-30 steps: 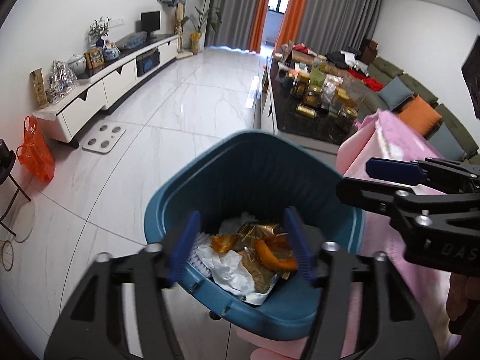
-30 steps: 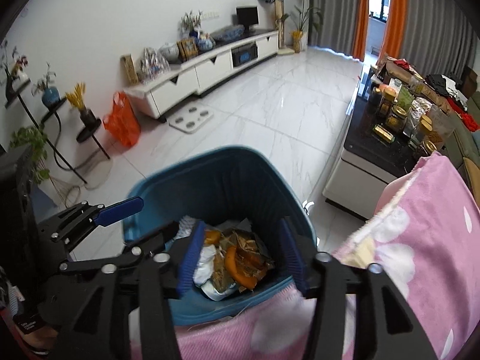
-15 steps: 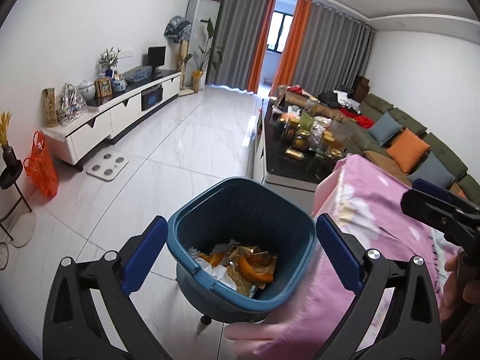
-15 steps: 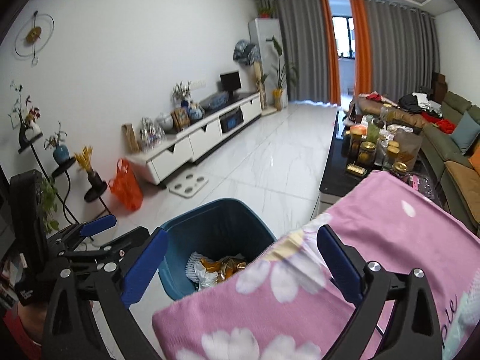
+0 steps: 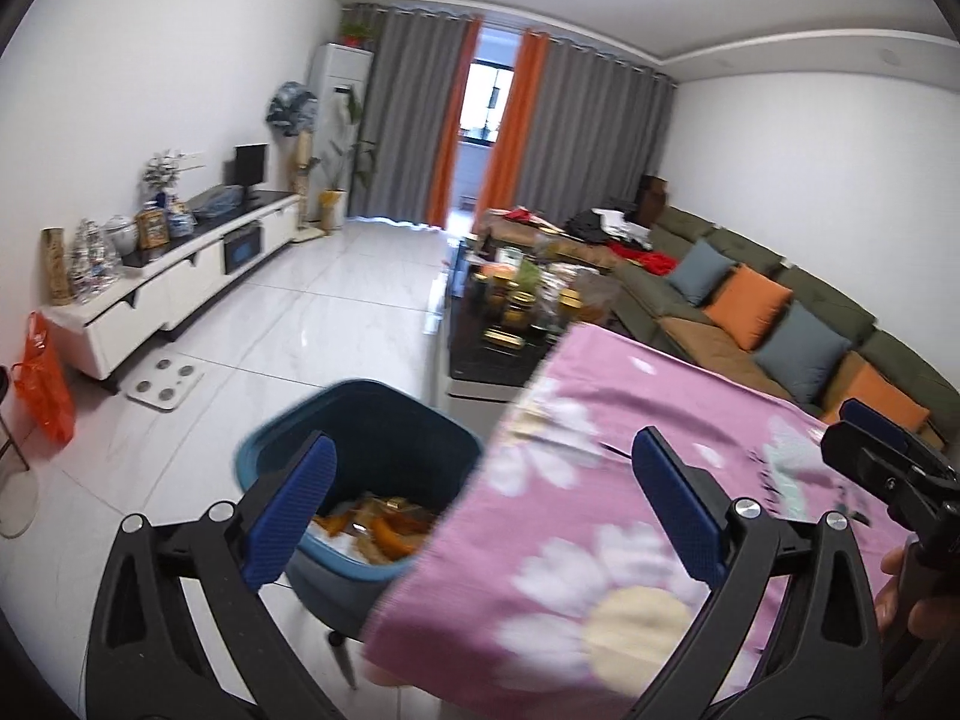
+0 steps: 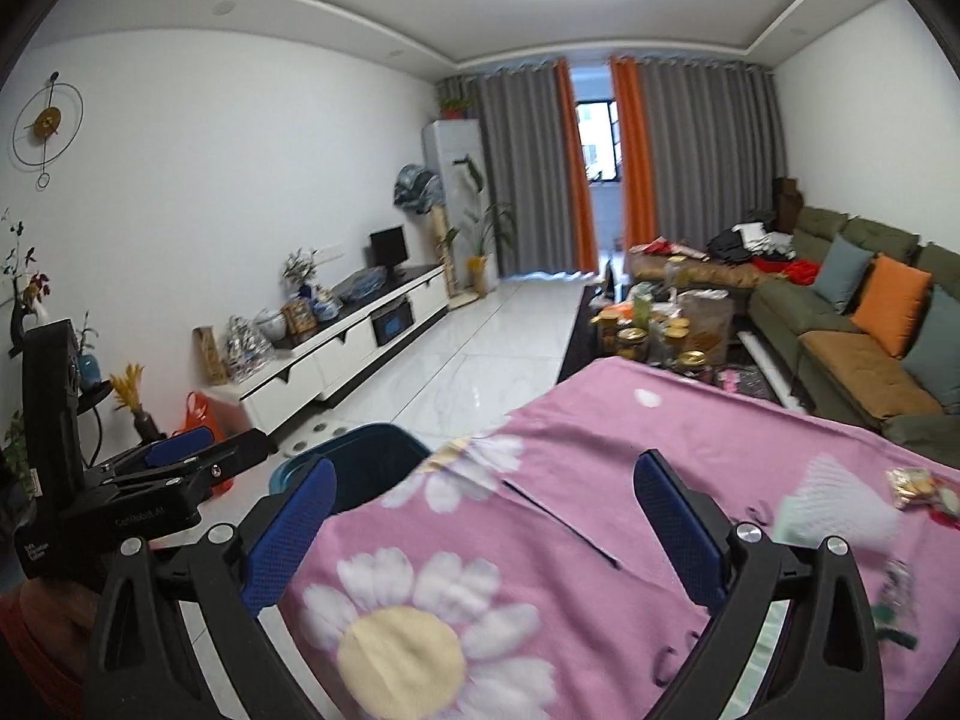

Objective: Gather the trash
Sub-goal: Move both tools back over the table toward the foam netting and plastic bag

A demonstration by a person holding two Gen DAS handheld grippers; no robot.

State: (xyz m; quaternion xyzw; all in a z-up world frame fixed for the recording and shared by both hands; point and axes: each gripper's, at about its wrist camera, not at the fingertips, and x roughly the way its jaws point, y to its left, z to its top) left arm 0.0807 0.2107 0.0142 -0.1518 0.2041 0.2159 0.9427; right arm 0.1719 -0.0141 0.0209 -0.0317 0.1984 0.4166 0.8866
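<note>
A teal trash bin (image 5: 360, 450) stands on the floor at the edge of a table covered in pink flowered cloth (image 5: 600, 480). Orange peel and wrappers (image 5: 378, 531) lie inside it. My left gripper (image 5: 480, 480) hangs open and empty above the bin's rim and the table corner. My right gripper (image 6: 486, 486) is open over the cloth (image 6: 540, 540), holding nothing, with the bin (image 6: 360, 456) to its left. A snack wrapper (image 6: 912, 483) and a pale green paper (image 6: 834, 510) lie on the cloth at the right. Each gripper shows in the other's view, the right one (image 5: 882, 450) and the left one (image 6: 180, 462).
A dark coffee table (image 5: 498, 348) crowded with jars stands beyond the cloth-covered table. A green sofa (image 5: 750, 312) with cushions runs along the right wall. A white TV cabinet (image 5: 168, 282), an orange bag (image 5: 45, 378) and a floor scale (image 5: 165, 381) are at the left.
Both grippers opened wide and drew back and up from the bin. The bin's contents have shrunk in view, and the pink cloth now fills the foreground.
</note>
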